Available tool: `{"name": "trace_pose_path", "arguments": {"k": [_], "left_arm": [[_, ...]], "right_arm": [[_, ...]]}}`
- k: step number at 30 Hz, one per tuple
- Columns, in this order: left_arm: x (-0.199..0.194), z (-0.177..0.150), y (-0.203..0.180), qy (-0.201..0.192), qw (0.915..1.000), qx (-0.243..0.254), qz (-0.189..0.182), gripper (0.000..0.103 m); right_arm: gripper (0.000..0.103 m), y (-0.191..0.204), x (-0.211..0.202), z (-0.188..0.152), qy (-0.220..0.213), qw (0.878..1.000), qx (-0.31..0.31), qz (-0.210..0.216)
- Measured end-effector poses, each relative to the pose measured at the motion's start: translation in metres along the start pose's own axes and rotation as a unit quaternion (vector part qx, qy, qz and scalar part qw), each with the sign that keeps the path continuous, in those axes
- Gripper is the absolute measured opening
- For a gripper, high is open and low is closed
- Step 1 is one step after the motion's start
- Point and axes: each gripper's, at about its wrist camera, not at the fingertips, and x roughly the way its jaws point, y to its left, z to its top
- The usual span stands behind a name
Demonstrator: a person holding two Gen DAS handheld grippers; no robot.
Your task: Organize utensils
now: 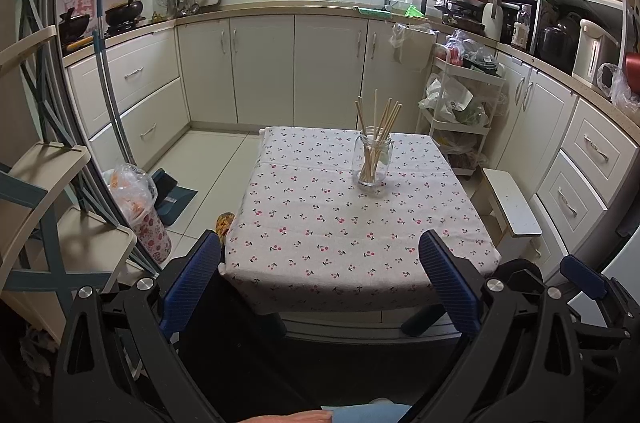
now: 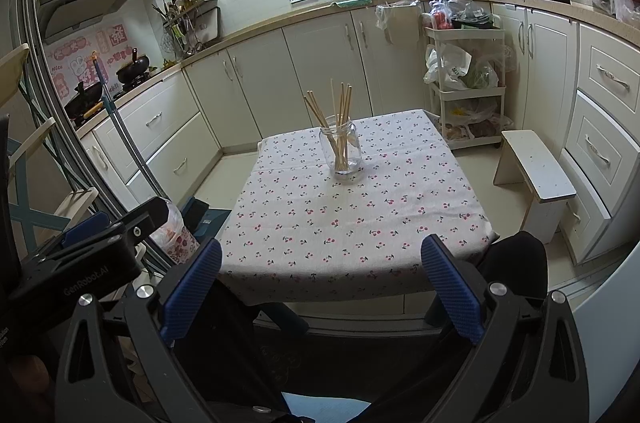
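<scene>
A clear glass jar [image 1: 373, 161] [image 2: 341, 153] stands upright toward the far side of a small table with a cherry-print cloth [image 1: 320, 223] [image 2: 320, 215]. Several wooden chopsticks [image 1: 380, 119] [image 2: 340, 107] stand fanned out inside it. My left gripper [image 1: 320, 251] is open and empty, held back at the table's near edge. My right gripper [image 2: 320, 255] is likewise open with nothing between its blue pads, well short of the jar. The left gripper's body [image 2: 100, 239] shows at the left in the right wrist view.
Kitchen cabinets and a counter wrap around the room. A white stool [image 1: 508, 207] [image 2: 536, 175] stands right of the table, a wheeled cart with bags [image 1: 460, 111] behind it. A floral bin with a bag [image 1: 140, 211] and mop handles stand at the left.
</scene>
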Motion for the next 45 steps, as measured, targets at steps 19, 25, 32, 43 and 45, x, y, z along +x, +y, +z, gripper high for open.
{"name": "trace_pose_path", "arguments": {"k": [19,25,32,43,45], "left_arm": [[0.0042,-0.001,0.0049,0.005,1.0,-0.001,0.002,0.095],[0.0042,-0.0008,0.0046,0.006,1.0,-0.001,0.003,0.095],[0.0047,-0.0006,0.0044,0.006,1.0,-0.001,0.003,0.095],[0.0046,0.0001,0.0041,0.006,1.0,-0.002,0.003,0.095],[0.0045,0.0001,0.004,0.006,1.0,-0.001,0.003,0.095]], "right_arm": [[0.096,0.0,-0.0006,0.0012,0.001,1.0,0.001,0.0],[0.096,-0.0007,-0.0005,0.0024,0.001,1.0,0.001,0.0],[0.096,0.0001,-0.0012,0.0022,0.002,1.0,0.001,0.001],[0.096,-0.0005,-0.0011,0.0037,0.002,1.0,0.002,0.001],[0.096,-0.0013,-0.0006,0.0046,0.002,1.0,0.002,0.001]]}}
